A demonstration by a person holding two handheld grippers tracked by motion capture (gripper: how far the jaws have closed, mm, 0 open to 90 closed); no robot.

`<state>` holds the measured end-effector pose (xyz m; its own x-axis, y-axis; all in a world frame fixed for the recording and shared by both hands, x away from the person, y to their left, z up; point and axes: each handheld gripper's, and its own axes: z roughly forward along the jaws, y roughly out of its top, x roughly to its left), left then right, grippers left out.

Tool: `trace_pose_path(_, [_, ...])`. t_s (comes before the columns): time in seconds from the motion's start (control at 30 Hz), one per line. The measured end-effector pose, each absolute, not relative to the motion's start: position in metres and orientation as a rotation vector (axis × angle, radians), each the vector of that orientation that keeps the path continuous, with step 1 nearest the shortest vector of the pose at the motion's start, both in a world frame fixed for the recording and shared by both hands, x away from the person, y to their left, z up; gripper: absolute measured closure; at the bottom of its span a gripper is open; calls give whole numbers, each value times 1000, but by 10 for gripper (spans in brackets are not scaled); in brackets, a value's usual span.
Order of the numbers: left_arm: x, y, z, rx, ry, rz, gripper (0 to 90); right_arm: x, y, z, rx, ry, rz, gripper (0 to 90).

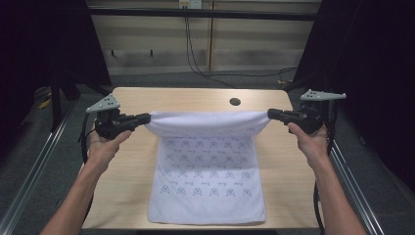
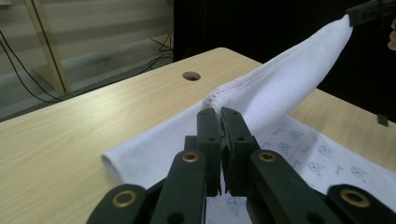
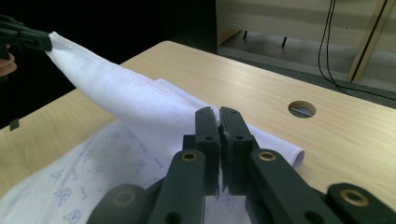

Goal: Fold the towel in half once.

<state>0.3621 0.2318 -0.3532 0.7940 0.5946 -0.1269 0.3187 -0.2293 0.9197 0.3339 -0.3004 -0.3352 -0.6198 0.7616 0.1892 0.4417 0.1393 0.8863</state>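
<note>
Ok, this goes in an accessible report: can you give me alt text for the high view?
Two hand-held grippers, left gripper and right gripper, each pinch a far corner of a white patterned towel, lifting that edge above a wooden table while the near part lies flat. A round hole sits beyond the towel.

White towel [image 1: 208,166], small blue printed motifs; light wood-grain table [image 1: 132,181]; black grippers.

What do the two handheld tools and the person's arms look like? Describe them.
Both are black two-jaw tools: the left tool and right tool each carry a grey three-cornered plate on top and a trailing black cable. Brass-coloured rivets mark the jaw linkages. The forearms are bare, with no sleeves or gloves visible.
</note>
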Motion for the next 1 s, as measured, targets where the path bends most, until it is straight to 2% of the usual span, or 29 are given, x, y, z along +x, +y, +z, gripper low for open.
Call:
trace_pose_path(0.2, [337, 240, -347, 1832, 674, 300, 874, 309, -296, -331, 1109, 2146, 1467, 872])
trace_pose_path(0.33, [325, 241, -356, 1848, 693, 275, 874, 289, -294, -333, 1074, 2173, 1453, 872])
trace_pose_path(0.63, [293, 244, -389, 1864, 722, 221, 873, 249, -293, -364, 1070, 2212, 1461, 872])
trace_pose_path(0.87, [278, 247, -425, 1875, 757, 112, 873, 234, -293, -399, 1111, 2252, 1448, 871])
trace_pose_path(1.0, [271, 247, -426, 1897, 744, 147, 873, 229, -296, -400, 1111, 2239, 1492, 871])
